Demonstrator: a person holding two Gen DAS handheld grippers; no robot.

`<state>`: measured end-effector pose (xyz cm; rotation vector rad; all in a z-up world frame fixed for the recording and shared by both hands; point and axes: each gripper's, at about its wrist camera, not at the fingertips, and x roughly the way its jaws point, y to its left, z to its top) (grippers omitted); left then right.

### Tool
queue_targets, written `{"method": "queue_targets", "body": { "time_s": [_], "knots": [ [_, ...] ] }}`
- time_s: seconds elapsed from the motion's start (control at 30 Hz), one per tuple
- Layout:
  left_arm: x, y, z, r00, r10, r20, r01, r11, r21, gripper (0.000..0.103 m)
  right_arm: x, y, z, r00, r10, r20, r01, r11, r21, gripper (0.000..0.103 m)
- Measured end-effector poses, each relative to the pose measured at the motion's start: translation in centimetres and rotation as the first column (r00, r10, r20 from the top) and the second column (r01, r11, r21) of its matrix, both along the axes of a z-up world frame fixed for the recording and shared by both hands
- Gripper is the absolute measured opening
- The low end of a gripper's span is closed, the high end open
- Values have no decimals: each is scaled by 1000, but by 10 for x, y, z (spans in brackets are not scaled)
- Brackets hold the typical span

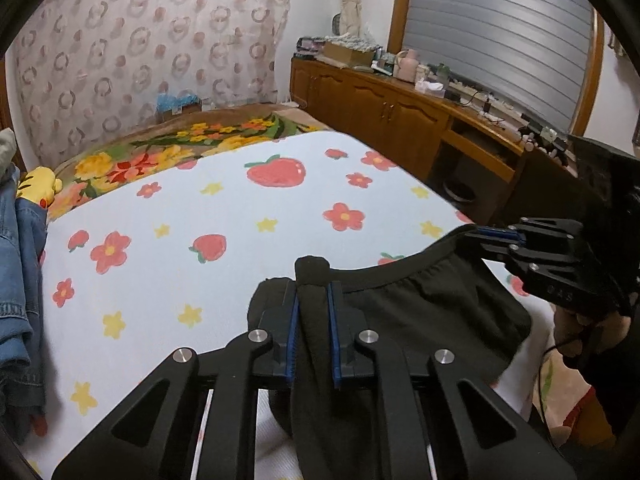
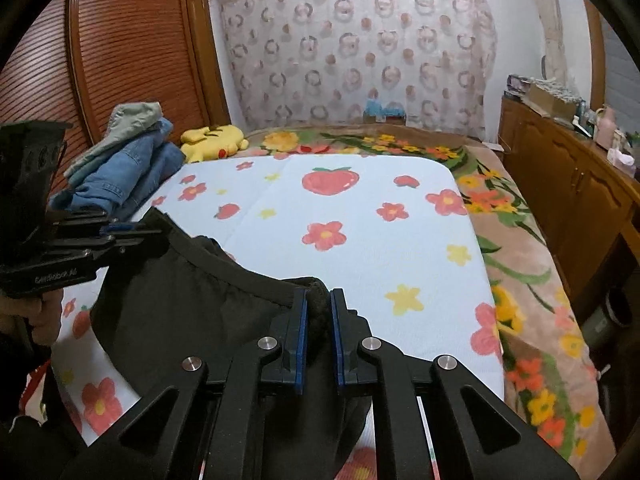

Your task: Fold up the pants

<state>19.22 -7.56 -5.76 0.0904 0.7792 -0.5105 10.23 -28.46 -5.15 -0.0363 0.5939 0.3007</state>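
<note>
On the strawberry-print bed (image 1: 240, 208), both tongs, left (image 1: 312, 320) and right (image 2: 319, 320), pinch the soft, limp black pants (image 1: 420, 312) at the waistband corners.

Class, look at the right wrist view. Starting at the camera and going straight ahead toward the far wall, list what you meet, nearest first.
Right gripper clamped on the black pants → strawberry-print sheet → floral blanket → circle-patterned curtain.
</note>
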Motion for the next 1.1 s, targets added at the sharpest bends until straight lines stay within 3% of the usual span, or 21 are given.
{"method": "queue_targets", "body": {
  "time_s": [0.23,0.4,0.43,0.53,0.6,0.63,0.9,1.1],
  "knots": [
    [6,-1,-15,999,11,-42,-10,1000,26,17,9,5,-7,999,-6,-41,5,1000,-15,11],
    [3,0,-12,999,22,-40,-20,999,38,29,4,2,0,999,-11,-33,10,1000,-12,15],
    [2,0,-12,999,25,-35,-24,999,43,33,2,2,1,999,-13,-30,13,1000,-16,16],
    [0,2,-10,999,37,-13,-36,998,43,58,-5,1,2,1000,-11,-26,11,1000,-13,20],
    [0,3,-10,999,26,-21,-26,999,26,71,-10,0,2,1000,-14,-26,13,1000,-9,36],
    [-1,3,-10,999,23,-24,-23,999,25,76,-11,-1,1,1000,-10,-26,10,1000,-3,39],
    [-3,3,-19,999,20,-44,-18,999,49,77,-23,-10,-5,999,-26,-45,26,1000,5,48],
    [-1,4,-29,996,24,-82,-19,997,69,77,-19,-15,-13,994,-58,-88,59,998,4,48]
  ]
}}
